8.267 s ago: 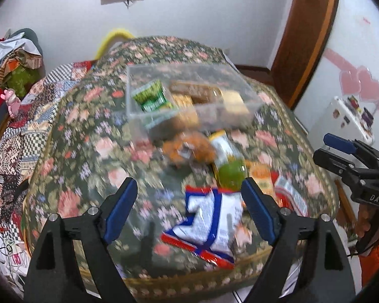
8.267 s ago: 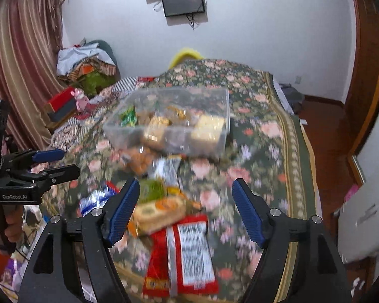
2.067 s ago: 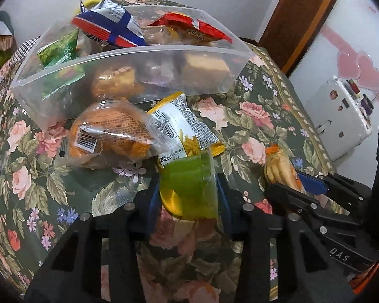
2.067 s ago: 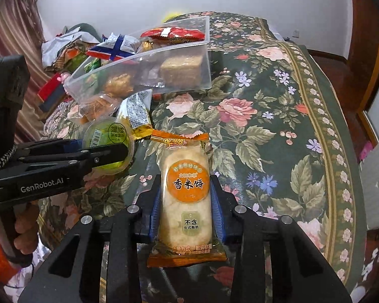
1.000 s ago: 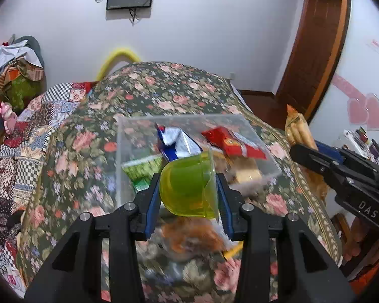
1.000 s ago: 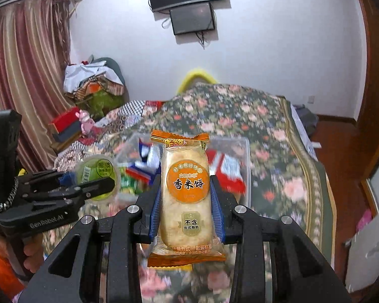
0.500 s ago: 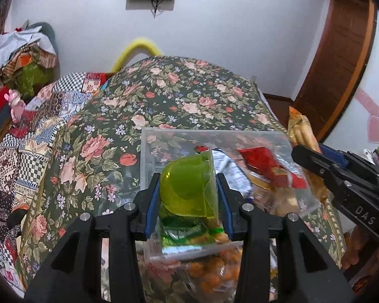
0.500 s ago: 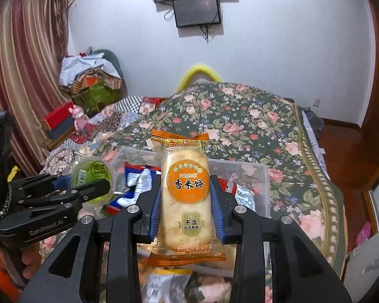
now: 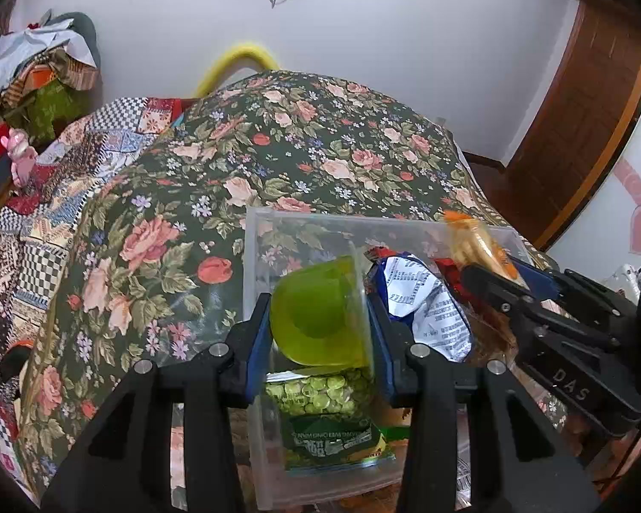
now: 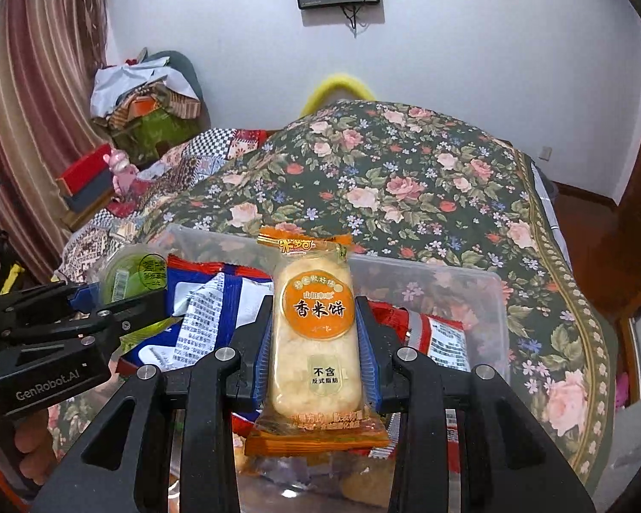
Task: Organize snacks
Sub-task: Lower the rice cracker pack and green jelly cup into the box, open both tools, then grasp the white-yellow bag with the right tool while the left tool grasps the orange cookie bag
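My left gripper is shut on a green jelly cup and holds it over the left part of the clear plastic bin. My right gripper is shut on an orange rice-cracker packet, held upright over the bin. The bin holds a blue-white bag, a red packet and a green pea packet. The left gripper and the jelly cup also show in the right wrist view; the right gripper and the cracker packet show in the left wrist view.
The bin sits on a floral bedspread. A patchwork quilt lies to the left. A pile of clothes and a red box stand at far left. A wooden door is at right.
Both grippers have moved forward and down with their snacks, and now hang closer over the bin. Neither grip has changed.
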`<state>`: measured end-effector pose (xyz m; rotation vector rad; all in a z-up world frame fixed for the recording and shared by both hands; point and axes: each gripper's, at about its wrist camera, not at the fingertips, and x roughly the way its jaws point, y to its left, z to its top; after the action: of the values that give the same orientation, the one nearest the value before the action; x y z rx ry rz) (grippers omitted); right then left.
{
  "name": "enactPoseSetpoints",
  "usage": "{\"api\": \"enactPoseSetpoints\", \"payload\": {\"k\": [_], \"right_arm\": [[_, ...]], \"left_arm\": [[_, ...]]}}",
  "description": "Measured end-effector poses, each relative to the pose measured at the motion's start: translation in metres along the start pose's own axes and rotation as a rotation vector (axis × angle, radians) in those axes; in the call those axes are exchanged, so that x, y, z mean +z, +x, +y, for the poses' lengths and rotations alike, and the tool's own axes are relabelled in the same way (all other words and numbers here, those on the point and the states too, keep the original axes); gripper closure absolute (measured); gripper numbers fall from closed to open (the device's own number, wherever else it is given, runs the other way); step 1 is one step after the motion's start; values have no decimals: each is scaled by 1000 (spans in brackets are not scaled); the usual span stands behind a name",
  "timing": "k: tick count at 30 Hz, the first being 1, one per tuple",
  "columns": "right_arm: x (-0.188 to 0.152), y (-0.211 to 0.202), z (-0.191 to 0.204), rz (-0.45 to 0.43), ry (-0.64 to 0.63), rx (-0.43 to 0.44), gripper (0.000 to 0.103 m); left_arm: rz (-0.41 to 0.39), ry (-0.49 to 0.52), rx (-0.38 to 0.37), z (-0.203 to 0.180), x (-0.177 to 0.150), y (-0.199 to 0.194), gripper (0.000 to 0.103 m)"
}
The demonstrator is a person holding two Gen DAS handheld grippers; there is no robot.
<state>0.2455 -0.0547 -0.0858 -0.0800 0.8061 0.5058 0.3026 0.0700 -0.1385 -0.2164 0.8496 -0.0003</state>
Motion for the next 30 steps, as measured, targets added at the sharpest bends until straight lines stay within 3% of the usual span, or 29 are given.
{"api": "enactPoseSetpoints", "payload": {"k": [9, 12, 19, 22, 30], "right_arm": [[-5, -8, 11, 25, -28, -22, 64], [-7, -18, 12, 12, -25, -13, 57], [-16, -50, 15, -28, -26, 0, 50], [-25, -65, 15, -43, -15, 13, 44], [-65, -79, 15, 3, -5, 39, 42]], "left_arm": [[0, 36, 14, -6, -6, -10, 57], [-29, 49, 10, -8, -9, -25, 47], [-75, 106, 14, -16, -19, -64, 45], [-82, 116, 9, -16, -29, -79, 39], [-38, 135, -2, -15, -63, -91, 34]]}}
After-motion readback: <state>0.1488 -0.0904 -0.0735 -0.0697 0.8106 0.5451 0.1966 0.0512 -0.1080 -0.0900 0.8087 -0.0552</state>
